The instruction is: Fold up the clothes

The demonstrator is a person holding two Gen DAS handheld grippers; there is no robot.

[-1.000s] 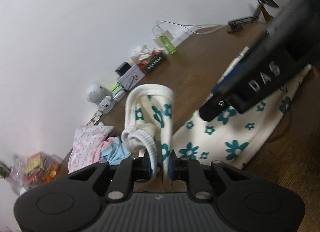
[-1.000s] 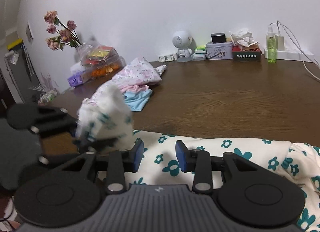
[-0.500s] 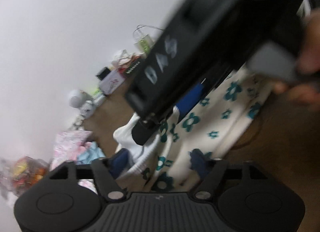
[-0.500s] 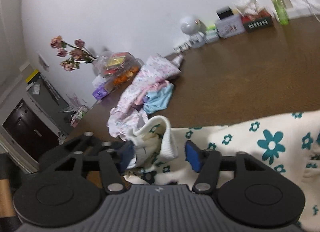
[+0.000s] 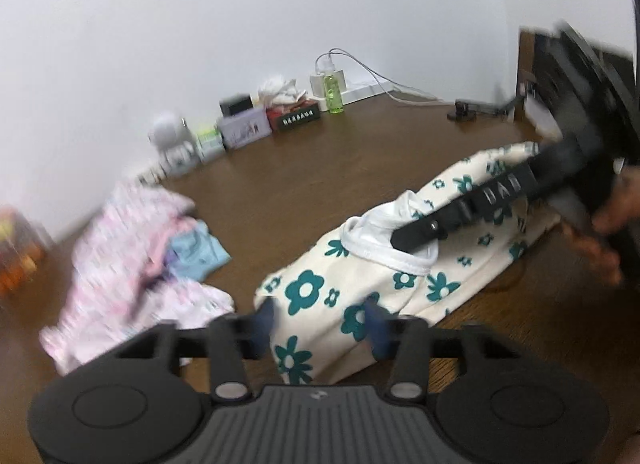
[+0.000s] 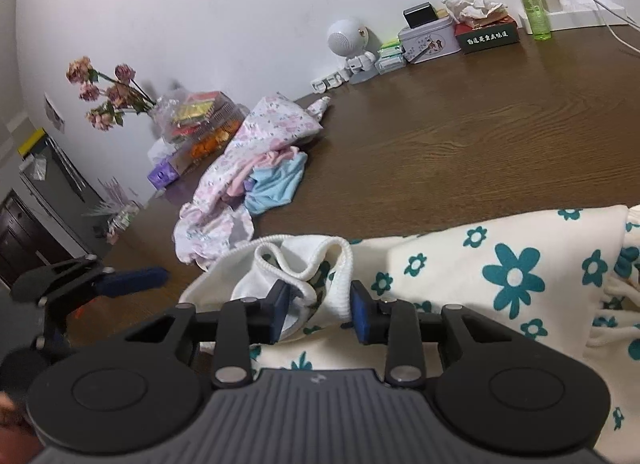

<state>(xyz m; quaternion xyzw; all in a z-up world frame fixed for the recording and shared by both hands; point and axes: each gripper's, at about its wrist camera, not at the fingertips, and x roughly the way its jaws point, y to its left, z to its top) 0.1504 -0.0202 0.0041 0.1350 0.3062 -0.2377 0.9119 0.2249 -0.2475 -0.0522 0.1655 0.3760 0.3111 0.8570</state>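
Observation:
A cream garment with teal flowers (image 5: 400,264) lies folded over on the brown table (image 5: 320,167). Its white ribbed hem (image 6: 316,264) is bunched at the near left end. My left gripper (image 5: 320,322) is open and empty, its pads just above the garment's near edge. My right gripper (image 6: 320,310) is open with the ribbed hem lying between its pads, not pinched. In the left wrist view the right gripper's black finger (image 5: 460,215) rests on the hem (image 5: 384,236). The left gripper (image 6: 124,282) shows at the left of the right wrist view.
A heap of pink floral and light blue clothes (image 6: 256,167) lies to the left, also in the left wrist view (image 5: 140,248). Boxes (image 6: 486,33), a white round speaker (image 6: 346,37), a green bottle (image 6: 534,3) and cables line the wall. Dried flowers (image 6: 108,95) and snack packs stand far left.
My left gripper let go of the ribbed hem, opened and drew back left. The hem dropped onto the garment. My right gripper moved in over the hem, still open.

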